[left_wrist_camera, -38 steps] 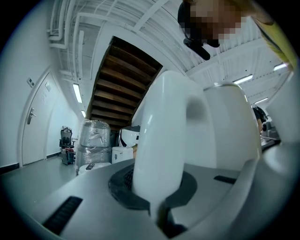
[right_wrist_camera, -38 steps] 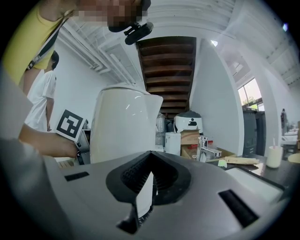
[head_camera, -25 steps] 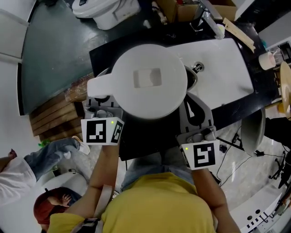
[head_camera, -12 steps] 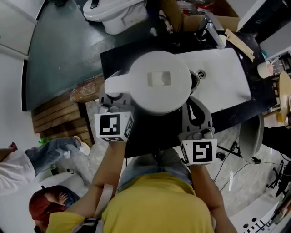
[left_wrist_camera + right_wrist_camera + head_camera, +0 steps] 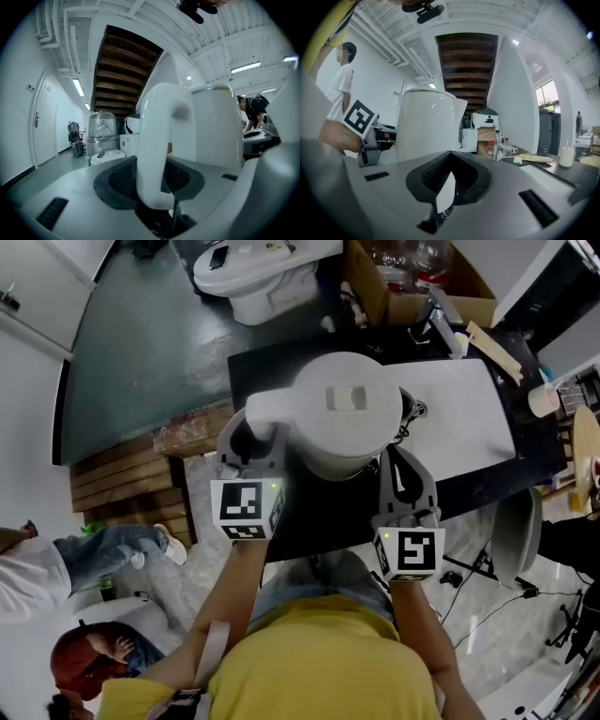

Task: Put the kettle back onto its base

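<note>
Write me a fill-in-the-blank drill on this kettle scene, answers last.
The kettle is ____ in colour.
The left hand-held gripper has its jaws around the kettle's ____.
Right of the kettle in the head view, a white ____ sits in the black counter.
Missing: white; handle; sink.
Those left jaws have just been opening, the handle loose between them.

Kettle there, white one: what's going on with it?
A person works a gripper in each hand. The left gripper has just been opening its jaws; the handle of the kettle sits between them. The kettle stands on the black counter beside the sink, its base hidden. The right gripper is shut and empty.
</note>
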Available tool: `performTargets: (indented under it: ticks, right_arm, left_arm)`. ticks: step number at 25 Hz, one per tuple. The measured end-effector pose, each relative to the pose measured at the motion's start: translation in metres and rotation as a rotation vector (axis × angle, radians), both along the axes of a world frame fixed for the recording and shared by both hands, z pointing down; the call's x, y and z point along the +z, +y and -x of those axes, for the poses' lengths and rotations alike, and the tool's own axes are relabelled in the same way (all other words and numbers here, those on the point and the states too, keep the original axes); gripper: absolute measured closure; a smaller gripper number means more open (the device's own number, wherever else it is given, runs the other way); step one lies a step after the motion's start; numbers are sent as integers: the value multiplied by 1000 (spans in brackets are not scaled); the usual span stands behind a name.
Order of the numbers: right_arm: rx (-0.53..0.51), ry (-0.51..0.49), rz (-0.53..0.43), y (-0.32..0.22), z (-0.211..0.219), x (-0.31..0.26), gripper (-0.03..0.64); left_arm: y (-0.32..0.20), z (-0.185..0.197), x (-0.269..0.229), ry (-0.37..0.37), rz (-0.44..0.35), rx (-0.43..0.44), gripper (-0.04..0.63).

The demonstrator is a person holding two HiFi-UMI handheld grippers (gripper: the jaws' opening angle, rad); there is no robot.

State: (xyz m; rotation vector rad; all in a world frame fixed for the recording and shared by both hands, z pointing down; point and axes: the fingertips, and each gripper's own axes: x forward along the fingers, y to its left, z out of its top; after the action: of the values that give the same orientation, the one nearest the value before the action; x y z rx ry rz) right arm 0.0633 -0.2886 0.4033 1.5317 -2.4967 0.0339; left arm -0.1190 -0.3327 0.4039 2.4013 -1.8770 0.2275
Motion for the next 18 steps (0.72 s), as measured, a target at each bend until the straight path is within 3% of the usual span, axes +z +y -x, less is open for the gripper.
performTargets:
  ticks: [8, 18]
  right_arm:
    - [21, -20, -27, 18, -1, -13, 609]
    - [9, -32, -75, 52, 12, -41, 609]
  left_arm:
    - [38, 11, -5, 4, 28, -13, 428]
    - [86, -24, -45, 40, -20, 147, 431]
